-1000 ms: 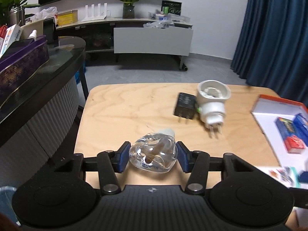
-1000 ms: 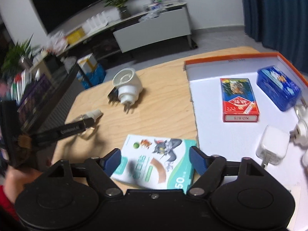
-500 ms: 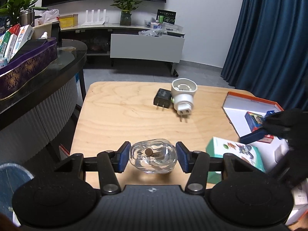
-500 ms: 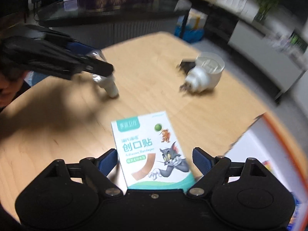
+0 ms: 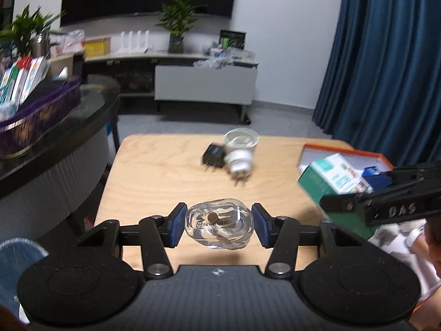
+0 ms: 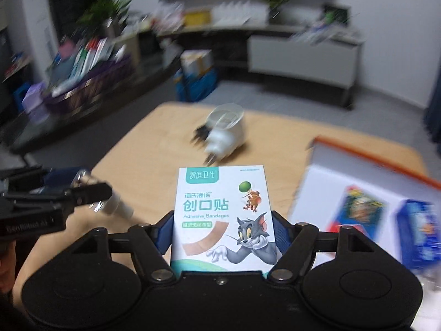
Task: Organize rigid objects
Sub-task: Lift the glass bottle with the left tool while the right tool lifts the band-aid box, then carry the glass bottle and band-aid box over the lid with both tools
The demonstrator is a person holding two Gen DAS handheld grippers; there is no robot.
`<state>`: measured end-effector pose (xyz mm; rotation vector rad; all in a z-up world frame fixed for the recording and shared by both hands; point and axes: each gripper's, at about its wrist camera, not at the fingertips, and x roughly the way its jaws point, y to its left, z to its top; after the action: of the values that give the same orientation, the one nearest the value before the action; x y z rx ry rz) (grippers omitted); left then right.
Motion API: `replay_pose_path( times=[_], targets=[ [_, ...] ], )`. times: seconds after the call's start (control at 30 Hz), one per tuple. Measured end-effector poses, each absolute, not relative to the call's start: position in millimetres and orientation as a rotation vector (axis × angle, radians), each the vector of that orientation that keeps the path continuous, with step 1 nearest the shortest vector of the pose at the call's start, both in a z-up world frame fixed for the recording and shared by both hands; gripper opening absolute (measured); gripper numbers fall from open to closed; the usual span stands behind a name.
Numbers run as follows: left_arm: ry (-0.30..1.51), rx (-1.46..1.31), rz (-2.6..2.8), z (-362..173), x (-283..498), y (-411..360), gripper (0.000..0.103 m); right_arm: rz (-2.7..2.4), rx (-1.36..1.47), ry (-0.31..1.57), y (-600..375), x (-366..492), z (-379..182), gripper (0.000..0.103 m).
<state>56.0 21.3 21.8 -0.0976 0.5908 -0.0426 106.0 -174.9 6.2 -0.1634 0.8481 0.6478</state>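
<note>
At the 9 o'clock side of the left wrist view a dark curved counter [image 5: 82,127] carries a purple box [image 5: 38,115] with cartons standing in it. In the low middle, at 6 o'clock, the left gripper [image 5: 219,224] is clamped on a clear bottle [image 5: 219,226], both blue pads touching its sides, and the bottle hangs above the near edge of the wooden table [image 5: 165,176]. Toward 12 o'clock on the table a black plug adapter [image 5: 213,155] lies touching a white plug-in device [image 5: 240,150] that rests on its side, prongs pointing to the camera. At 3 o'clock the right gripper [image 6: 222,234] is closed on a bandage box [image 6: 223,215], seen upright in the right wrist view with a cartoon cat printed on it; in the left wrist view this box is tilted above the table, just beside the orange-rimmed white tray [image 5: 344,150]. In the tray, at 4 o'clock of the right wrist view, lie a red card pack [image 6: 358,207] and a blue box [image 6: 420,229], both blurred
</note>
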Motion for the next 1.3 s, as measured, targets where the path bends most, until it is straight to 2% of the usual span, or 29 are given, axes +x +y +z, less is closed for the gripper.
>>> replay_pose_path(
  times=[0.2,0.6,1.0,1.3],
  targets=[
    [0.558,-0.087,-0.121,52,63,-24,0.052,0.462,-0.082,0.728,-241,100,54,0.084],
    [0.507,-0.123,-0.313,111,109,-133,0.052,0.194,-0.033,0.613,-346,100,104,0.084],
    [0.631,-0.095,-0.230,61,115,-151,0.052,0.275,0.054,0.733,-355,116,58,0.084],
    [0.651,-0.089,-0.205,59,119,-148,0.052,0.293,0.032,0.753,-347,122,58,0.084]
  ],
)
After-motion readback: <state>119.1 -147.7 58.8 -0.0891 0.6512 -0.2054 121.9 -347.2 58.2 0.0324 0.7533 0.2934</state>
